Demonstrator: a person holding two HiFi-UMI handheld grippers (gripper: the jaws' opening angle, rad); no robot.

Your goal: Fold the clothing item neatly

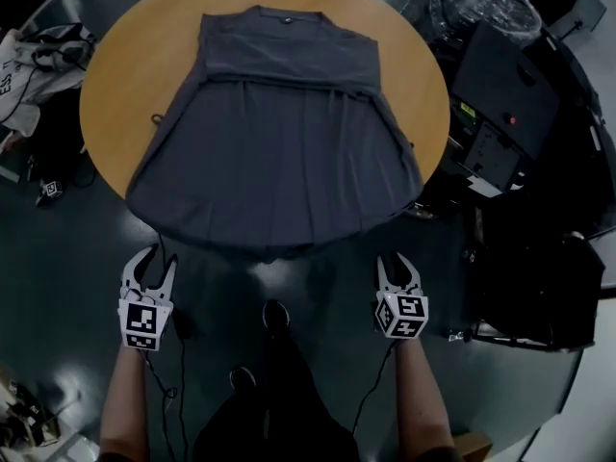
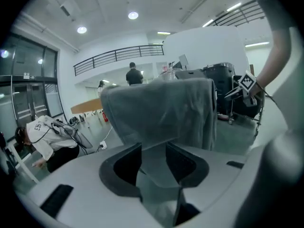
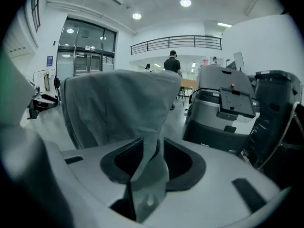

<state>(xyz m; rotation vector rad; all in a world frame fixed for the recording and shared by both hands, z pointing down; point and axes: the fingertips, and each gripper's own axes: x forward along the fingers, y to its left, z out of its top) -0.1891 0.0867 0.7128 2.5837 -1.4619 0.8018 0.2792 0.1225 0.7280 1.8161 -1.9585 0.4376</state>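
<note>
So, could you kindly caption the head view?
Grey garment spread on round table, overhanging its near edge; left gripper and right gripper open nearby.

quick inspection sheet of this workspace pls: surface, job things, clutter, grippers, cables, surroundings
surface: round wooden table, rim bare around the cloth
job's things: dark grey garment spread out, hem hanging over the near edge
clutter: nothing seen on the table
grippers: left hand-held gripper and right hand-held gripper low by the hem, jaws apart; each one's own view shows cloth between them
cables: thin cable runs back from each gripper
surroundings: white clothing at left, black equipment at right, dark floor
</note>
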